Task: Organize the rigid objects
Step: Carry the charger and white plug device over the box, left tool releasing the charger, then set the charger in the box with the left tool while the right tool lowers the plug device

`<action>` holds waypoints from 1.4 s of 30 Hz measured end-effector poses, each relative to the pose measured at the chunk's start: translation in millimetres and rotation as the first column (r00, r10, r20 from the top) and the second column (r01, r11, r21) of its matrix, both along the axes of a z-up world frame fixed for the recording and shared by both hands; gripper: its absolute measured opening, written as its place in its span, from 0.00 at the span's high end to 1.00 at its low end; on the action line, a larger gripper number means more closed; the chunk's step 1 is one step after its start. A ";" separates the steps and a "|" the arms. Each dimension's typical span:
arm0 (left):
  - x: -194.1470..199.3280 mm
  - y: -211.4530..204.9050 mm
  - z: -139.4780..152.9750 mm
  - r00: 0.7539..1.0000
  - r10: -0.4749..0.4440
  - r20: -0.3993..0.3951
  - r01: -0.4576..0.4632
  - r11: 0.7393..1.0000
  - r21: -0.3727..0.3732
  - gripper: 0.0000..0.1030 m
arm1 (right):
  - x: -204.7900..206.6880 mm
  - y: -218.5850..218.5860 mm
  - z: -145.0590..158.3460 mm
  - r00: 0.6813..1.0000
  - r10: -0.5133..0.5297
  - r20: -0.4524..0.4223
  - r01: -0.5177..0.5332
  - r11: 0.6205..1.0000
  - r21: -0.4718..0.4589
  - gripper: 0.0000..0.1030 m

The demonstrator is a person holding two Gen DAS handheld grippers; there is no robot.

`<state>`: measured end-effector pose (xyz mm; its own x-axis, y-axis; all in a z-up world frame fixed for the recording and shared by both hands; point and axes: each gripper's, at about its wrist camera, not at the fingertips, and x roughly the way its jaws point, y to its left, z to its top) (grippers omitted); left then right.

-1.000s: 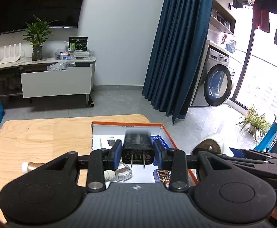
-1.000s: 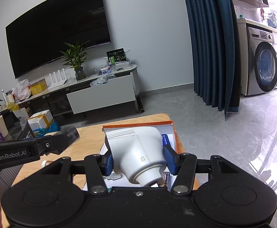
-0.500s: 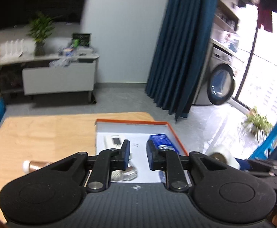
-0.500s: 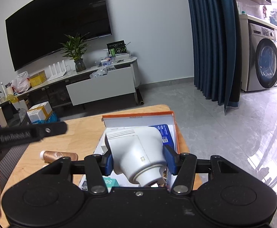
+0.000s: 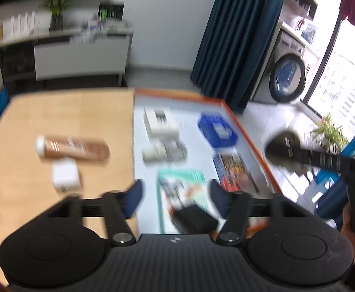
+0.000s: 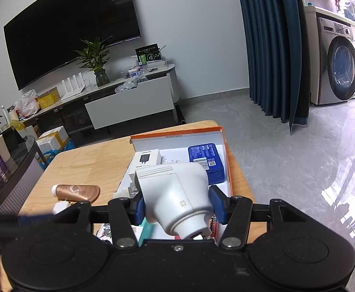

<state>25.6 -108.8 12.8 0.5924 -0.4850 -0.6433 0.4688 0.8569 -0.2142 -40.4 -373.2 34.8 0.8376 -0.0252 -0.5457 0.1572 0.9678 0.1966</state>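
Left gripper over the near end of the tray, blue pads pulling apart, nothing pinched. Black charger, a small blocky lump, lying loose between the pads on a teal card, touching neither pad as far as the blur shows. Left view smeared all over.

Right gripper clamped on the white device: smooth hard plastic, boxy at the back with ribbed slots, narrowing to a round nozzle. Blue pads pressed on both sides of it, held up over the tray.

Tray flat, white inside, thin orange rim, sitting on the right part of the wooden table. Inside the tray:
- white box with a charger picture, at the far left
- blue case, rounded corners, at the far right
- small clear bottle, near the middle
- red and dark printed pack, along the right rim

On the pale wood to the left of the tray: shiny copper tube with a white cap, lying on its side, and a little white cube just beside it
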 end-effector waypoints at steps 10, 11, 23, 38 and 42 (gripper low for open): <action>7.2 -24.1 -32.3 0.998 -0.049 -0.045 0.053 0.995 0.080 0.59 | -2.9 1.8 -0.3 1.000 0.007 0.005 -0.007 1.000 0.005 0.38; 6.9 -22.9 -32.5 0.998 -0.049 -0.042 0.052 0.996 0.077 0.65 | -3.1 1.4 -0.6 1.000 0.005 0.005 -0.005 1.000 0.005 0.38; 14.4 -24.8 -4.1 0.999 -0.006 0.054 0.002 0.998 0.057 0.66 | 0.9 5.0 -3.8 1.000 0.025 -0.003 -0.025 0.999 0.021 0.38; 37.1 -51.0 38.0 0.987 -0.012 0.160 0.009 1.000 0.018 0.66 | 13.0 1.7 6.0 1.000 0.024 0.012 -0.024 1.000 0.004 0.38; 41.3 -55.7 38.9 0.987 -0.018 0.161 0.016 1.000 0.012 0.66 | 15.5 0.1 6.7 1.000 0.023 0.009 -0.023 1.000 0.002 0.38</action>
